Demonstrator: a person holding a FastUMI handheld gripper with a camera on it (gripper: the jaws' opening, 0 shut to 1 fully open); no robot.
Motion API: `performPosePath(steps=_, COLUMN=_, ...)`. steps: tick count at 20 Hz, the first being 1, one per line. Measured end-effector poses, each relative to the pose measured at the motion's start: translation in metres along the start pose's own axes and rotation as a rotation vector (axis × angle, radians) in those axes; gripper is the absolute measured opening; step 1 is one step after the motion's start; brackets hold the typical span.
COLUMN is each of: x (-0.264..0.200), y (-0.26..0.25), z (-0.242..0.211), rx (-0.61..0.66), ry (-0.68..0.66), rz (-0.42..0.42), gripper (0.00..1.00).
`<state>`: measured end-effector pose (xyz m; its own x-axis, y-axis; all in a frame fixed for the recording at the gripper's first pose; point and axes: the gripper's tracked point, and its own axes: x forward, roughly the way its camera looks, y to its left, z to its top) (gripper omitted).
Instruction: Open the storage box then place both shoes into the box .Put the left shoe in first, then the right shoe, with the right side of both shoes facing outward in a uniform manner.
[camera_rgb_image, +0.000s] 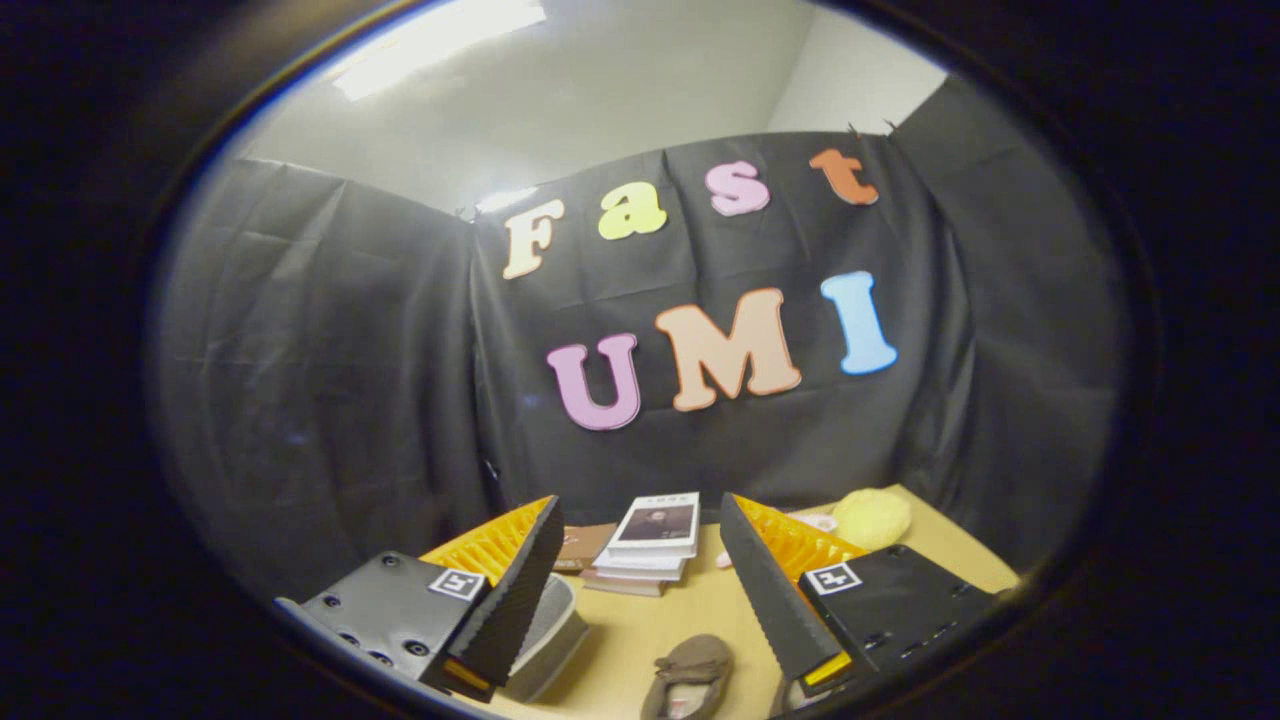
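My gripper (640, 540) is held high over the table and tilted upward, its two black fingers spread wide apart with nothing between them. A small brown shoe (690, 675) lies on the tan table (650, 620) low between the fingers, nearer the right one. The edge of a second shoe (790, 695) peeks out under the right finger (770, 590). A grey-white box (555, 635) sits partly hidden behind the left finger (515, 590); whether it is open I cannot tell.
A stack of books (645, 550) rests on the table beyond the fingers, near the black cloth wall. A yellow fluffy item (872, 518) and something pink (815, 522) lie at the far right of the table.
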<state>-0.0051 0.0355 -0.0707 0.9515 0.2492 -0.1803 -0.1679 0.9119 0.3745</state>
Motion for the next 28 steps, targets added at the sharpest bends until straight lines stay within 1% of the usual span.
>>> performPosePath(steps=3, x=0.01, y=0.004, z=-0.041, rx=0.225, ry=0.141, rz=0.071, gripper=1.0)
performPosePath(steps=6, x=0.014, y=0.0, z=-0.07, rx=0.44, ry=0.25, rz=0.076, gripper=1.0)
performPosePath(steps=8, x=0.013, y=0.001, z=-0.091, rx=0.542, ry=0.305, rz=0.09, gripper=1.0)
performPosePath(steps=13, x=0.006, y=0.038, z=-0.146, rx=0.77, ry=0.505, rz=0.195, gripper=1.0)
performPosePath(steps=16, x=0.002, y=0.061, z=-0.172, rx=0.869, ry=0.59, rz=0.247, gripper=1.0)
performPosePath(steps=18, x=0.002, y=0.072, z=-0.191, rx=0.911, ry=0.644, rz=0.272, gripper=1.0)
performPosePath(steps=23, x=-0.006, y=0.089, z=-0.238, rx=0.966, ry=0.787, rz=0.293, gripper=0.99)
performPosePath(steps=24, x=-0.006, y=0.091, z=-0.246, rx=0.981, ry=0.809, rz=0.293, gripper=0.99)
performPosePath(steps=28, x=-0.009, y=0.109, z=-0.263, rx=1.028, ry=0.887, rz=0.34, gripper=0.98)
